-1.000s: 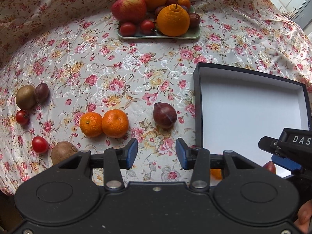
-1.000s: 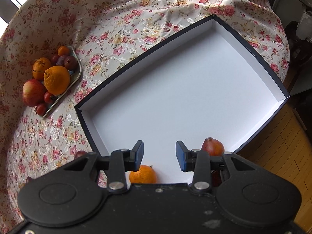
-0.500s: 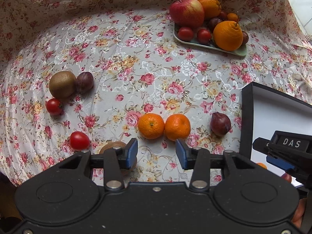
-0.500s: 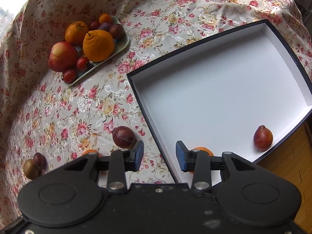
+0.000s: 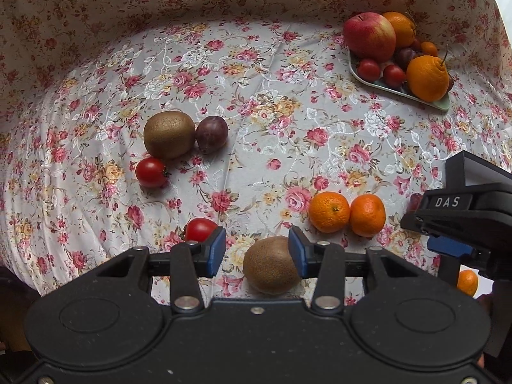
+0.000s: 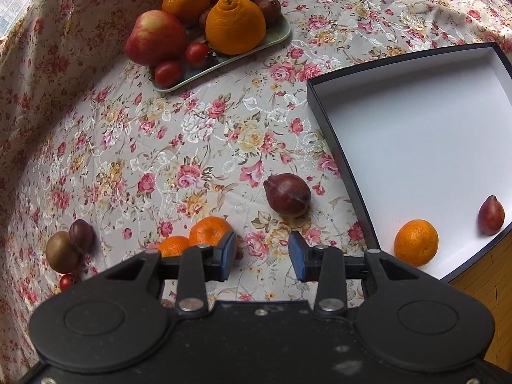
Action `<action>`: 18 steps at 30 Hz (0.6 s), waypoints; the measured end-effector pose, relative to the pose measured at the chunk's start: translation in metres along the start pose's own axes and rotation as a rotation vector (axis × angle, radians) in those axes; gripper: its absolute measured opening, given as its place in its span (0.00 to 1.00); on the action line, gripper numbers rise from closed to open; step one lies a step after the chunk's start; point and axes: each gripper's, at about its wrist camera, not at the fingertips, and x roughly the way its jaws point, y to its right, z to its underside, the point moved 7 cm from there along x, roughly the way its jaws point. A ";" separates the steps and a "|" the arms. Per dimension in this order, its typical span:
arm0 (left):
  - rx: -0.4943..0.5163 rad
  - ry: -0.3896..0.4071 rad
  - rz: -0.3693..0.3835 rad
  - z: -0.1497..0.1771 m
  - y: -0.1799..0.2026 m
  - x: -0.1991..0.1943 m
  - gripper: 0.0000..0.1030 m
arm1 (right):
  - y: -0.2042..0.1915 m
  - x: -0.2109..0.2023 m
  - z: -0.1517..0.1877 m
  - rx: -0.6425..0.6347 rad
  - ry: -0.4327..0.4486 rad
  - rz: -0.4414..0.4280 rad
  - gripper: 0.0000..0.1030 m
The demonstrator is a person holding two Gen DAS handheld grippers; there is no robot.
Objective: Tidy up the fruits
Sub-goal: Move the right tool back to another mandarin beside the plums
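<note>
My left gripper [image 5: 257, 251] gapes, empty, above the kiwi [image 5: 271, 268] (tomato [image 5: 200, 228] at ten o'clock); off-centre closing could roll it.

Flowery tablecloth [image 5: 256, 102] covers the whole table, bit wrinkly, and some wooden floor [image 6: 480, 291] peeks out past the edge.
</note>
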 end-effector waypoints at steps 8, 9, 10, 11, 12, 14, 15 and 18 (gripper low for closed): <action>-0.027 0.015 0.018 -0.003 -0.021 -0.007 0.50 | -0.020 0.014 0.009 -0.051 -0.001 0.043 0.38; -0.025 0.018 0.016 -0.003 -0.022 -0.008 0.50 | -0.023 0.017 0.009 -0.052 -0.001 0.047 0.38; -0.023 0.020 0.015 -0.003 -0.024 -0.008 0.50 | -0.025 0.018 0.009 -0.052 0.005 0.047 0.38; -0.023 0.019 0.015 -0.003 -0.025 -0.008 0.50 | -0.027 0.018 0.009 -0.054 0.011 0.045 0.38; -0.025 0.017 0.017 -0.002 -0.027 -0.008 0.50 | -0.028 0.018 0.008 -0.057 0.019 0.047 0.38; -0.029 0.012 0.024 -0.002 -0.030 -0.008 0.50 | -0.032 0.018 0.007 -0.061 0.036 0.054 0.38; -0.031 0.010 0.026 -0.002 -0.032 -0.007 0.50 | -0.034 0.018 0.006 -0.060 0.041 0.055 0.38; -0.036 0.012 0.023 -0.001 -0.037 -0.008 0.51 | -0.037 0.019 0.007 -0.060 0.041 0.051 0.38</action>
